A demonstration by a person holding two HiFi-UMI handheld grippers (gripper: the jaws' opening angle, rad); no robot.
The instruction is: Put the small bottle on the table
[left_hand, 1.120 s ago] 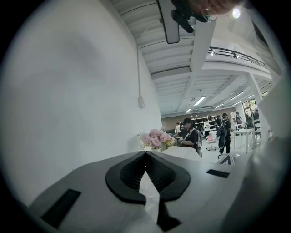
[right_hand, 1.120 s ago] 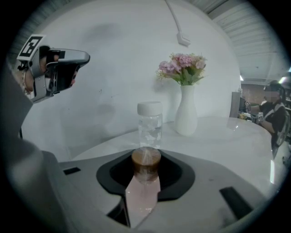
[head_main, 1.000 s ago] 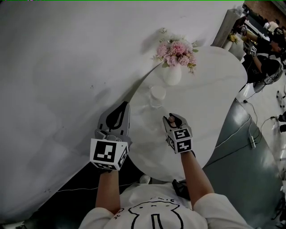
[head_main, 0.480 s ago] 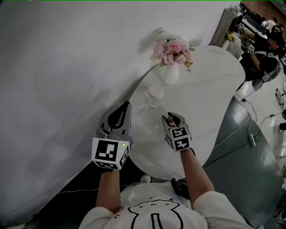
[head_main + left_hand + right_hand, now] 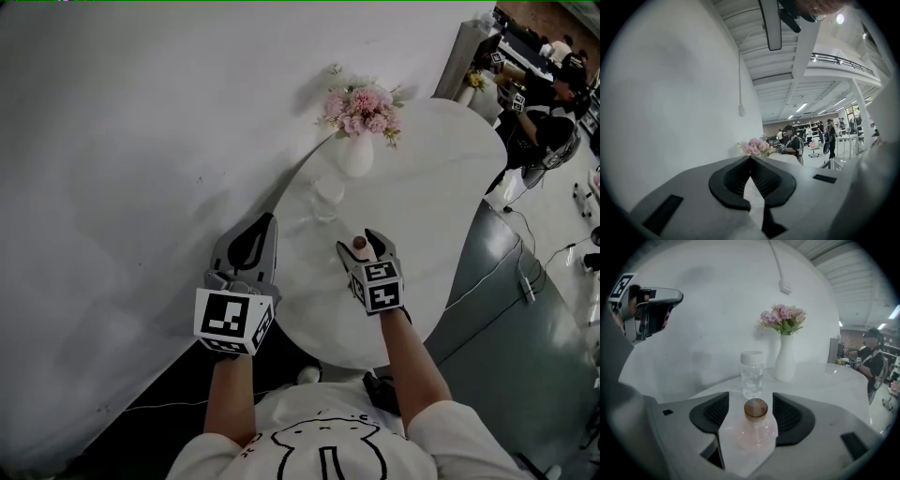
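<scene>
The small bottle (image 5: 755,427) is clear and pinkish with a brown cork, and it stands upright on the white round table (image 5: 441,187). My right gripper (image 5: 751,404) is open, one jaw on each side of the bottle. Its jaws have just been opening, and the pads no longer press on the bottle. In the head view the cork of the small bottle (image 5: 359,245) shows between the spread jaws of the right gripper (image 5: 359,241). My left gripper (image 5: 266,222) is shut and empty. It hangs at the table's left edge beside the wall, and in its own view the left gripper (image 5: 751,158) points level.
A clear jar with a white lid (image 5: 752,373) stands just beyond the bottle. Behind it is a white vase of pink flowers (image 5: 785,363). A white wall runs along the left. Cables lie on the grey floor (image 5: 525,291) at right, and people work at the far right.
My right gripper's jaws have spread apart and let go of the small bottle, which now stands on the table. My left gripper has barely moved.
</scene>
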